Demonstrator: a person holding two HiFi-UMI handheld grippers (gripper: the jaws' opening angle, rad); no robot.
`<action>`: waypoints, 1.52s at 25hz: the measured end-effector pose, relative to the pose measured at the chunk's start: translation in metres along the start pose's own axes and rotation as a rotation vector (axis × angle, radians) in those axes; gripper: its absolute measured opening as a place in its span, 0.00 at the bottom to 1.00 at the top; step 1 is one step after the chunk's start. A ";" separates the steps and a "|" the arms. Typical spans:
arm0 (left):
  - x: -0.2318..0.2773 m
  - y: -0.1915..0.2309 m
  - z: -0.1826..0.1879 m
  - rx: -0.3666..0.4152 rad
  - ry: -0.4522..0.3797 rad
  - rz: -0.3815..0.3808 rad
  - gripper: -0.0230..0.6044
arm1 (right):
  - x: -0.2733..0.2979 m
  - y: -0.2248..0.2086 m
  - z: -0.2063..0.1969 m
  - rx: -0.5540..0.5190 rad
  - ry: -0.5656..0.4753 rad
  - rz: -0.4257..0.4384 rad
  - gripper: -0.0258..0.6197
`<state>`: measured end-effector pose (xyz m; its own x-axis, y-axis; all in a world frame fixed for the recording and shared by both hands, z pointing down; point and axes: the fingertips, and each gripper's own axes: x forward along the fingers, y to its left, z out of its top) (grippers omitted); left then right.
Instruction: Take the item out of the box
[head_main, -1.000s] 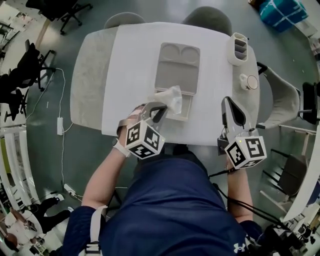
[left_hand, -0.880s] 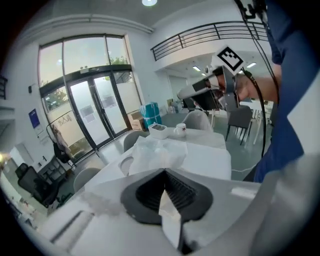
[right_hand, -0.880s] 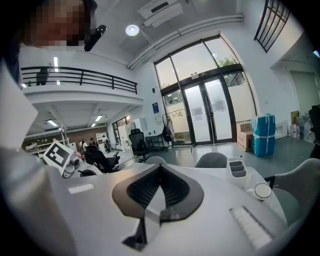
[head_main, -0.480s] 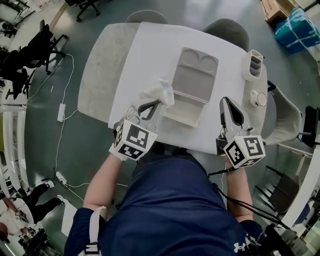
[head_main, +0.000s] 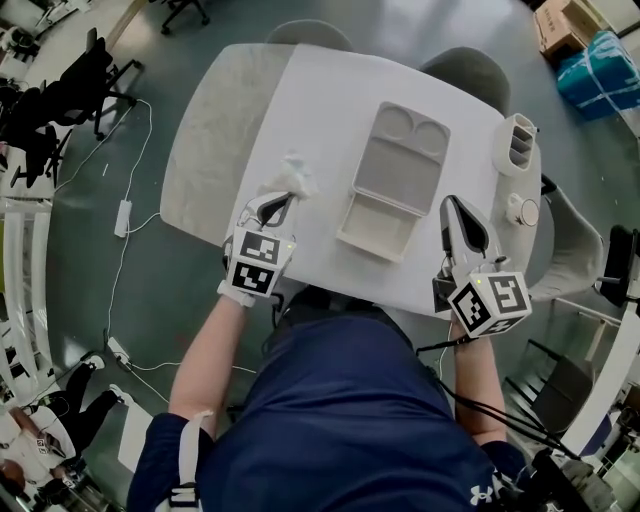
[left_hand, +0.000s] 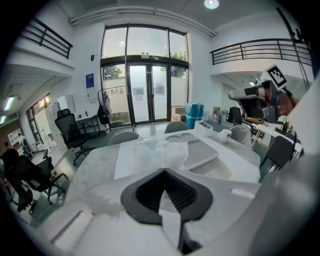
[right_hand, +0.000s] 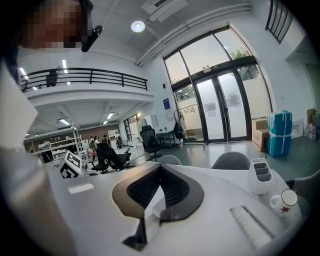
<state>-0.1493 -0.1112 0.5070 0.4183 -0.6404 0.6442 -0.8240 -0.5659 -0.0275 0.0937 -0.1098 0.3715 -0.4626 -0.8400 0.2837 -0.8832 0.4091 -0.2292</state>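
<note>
A grey compartment tray lies on the white table; the left gripper view shows this tray to the right, beyond the jaws. My left gripper is left of the tray, shut on a crumpled clear plastic bag that sticks out past its tips over the white mat. In its own view the left gripper has its jaws together, with the bag just ahead. My right gripper rests at the table's near right edge, jaws shut and nothing in them; the right gripper faces the room.
A white divided caddy and a mug stand at the table's right end, and both the caddy and the mug show in the right gripper view. Two grey chairs stand at the far side. The marble tabletop shows at the left.
My left gripper has carried the clear plastic bag from the tray's near corner leftward, off the tray and over the white mat. The right gripper has stayed put.
</note>
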 end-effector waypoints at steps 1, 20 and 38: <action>0.004 0.005 -0.006 -0.013 0.013 0.002 0.04 | 0.000 0.000 0.000 -0.001 0.001 -0.005 0.04; 0.093 0.026 -0.089 -0.023 0.203 -0.010 0.04 | -0.012 -0.026 -0.014 0.042 0.027 -0.137 0.04; 0.137 0.015 -0.136 0.038 0.382 -0.033 0.05 | -0.038 -0.048 -0.022 0.083 0.024 -0.199 0.04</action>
<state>-0.1564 -0.1370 0.6985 0.2658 -0.3857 0.8835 -0.7946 -0.6066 -0.0259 0.1518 -0.0898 0.3921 -0.2827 -0.8919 0.3529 -0.9483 0.2047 -0.2423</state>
